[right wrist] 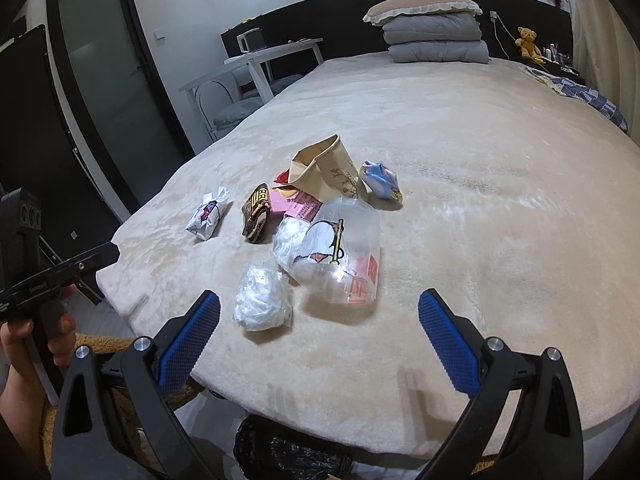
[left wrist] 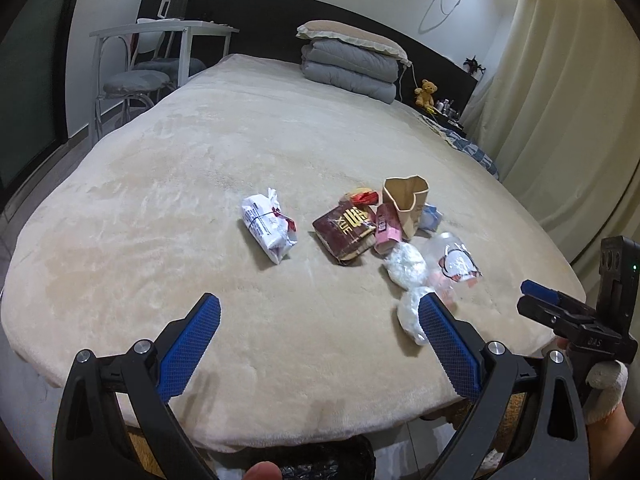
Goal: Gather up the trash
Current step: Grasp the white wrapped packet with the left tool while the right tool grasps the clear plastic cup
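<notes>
Trash [right wrist: 304,220] sits clustered near the bed [right wrist: 460,200] edge, so I hold both claws, left [left wrist: 320,316] and right [right wrist: 320,312], wide open and empty above the bin [right wrist: 292,452].

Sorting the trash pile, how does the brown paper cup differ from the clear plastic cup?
The paper cup is opaque tan with a crushed rim; the clear plastic cup is see-through and printed. The paper cup lies farther back, the plastic cup nearer the grippers. Both lie tipped on the bed.
</notes>
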